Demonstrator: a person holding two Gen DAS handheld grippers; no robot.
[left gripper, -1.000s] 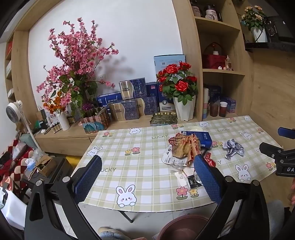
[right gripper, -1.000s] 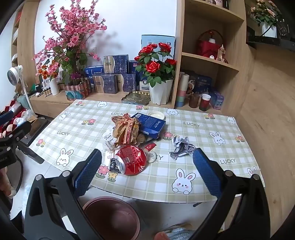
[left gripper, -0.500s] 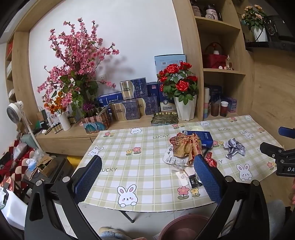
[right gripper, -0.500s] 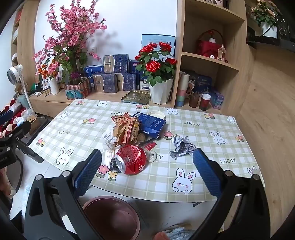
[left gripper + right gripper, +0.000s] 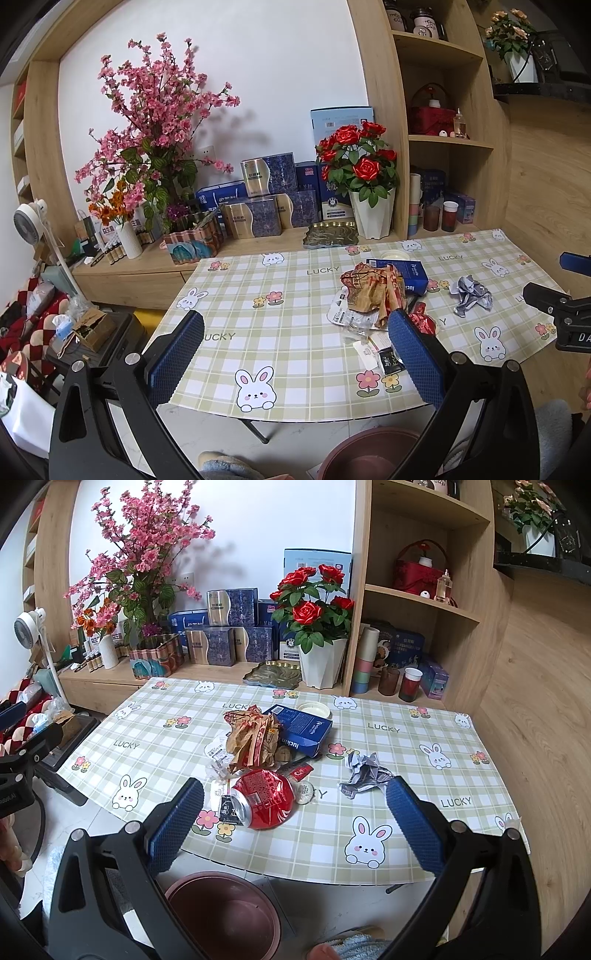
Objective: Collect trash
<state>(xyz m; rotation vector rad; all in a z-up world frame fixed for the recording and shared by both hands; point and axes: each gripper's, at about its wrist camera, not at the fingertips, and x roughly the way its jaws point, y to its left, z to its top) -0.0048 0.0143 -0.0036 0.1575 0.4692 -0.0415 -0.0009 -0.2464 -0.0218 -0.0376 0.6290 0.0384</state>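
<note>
Bright even light; soft blossom shadow on wall (image 5: 258, 74); sharp; fisheye-bent, dark corners.

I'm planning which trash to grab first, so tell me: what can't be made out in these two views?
- Crushed red can: left wrist view, mostly hidden behind a finger of the left hand-held gripper.
- Brown bin: right wrist view, partly covered by the right hand-held gripper; cut off by the bottom edge in the left view.
- Small wrappers beside the can: print too small to read.
- Items under the brown paper wrapper: covered.
</note>
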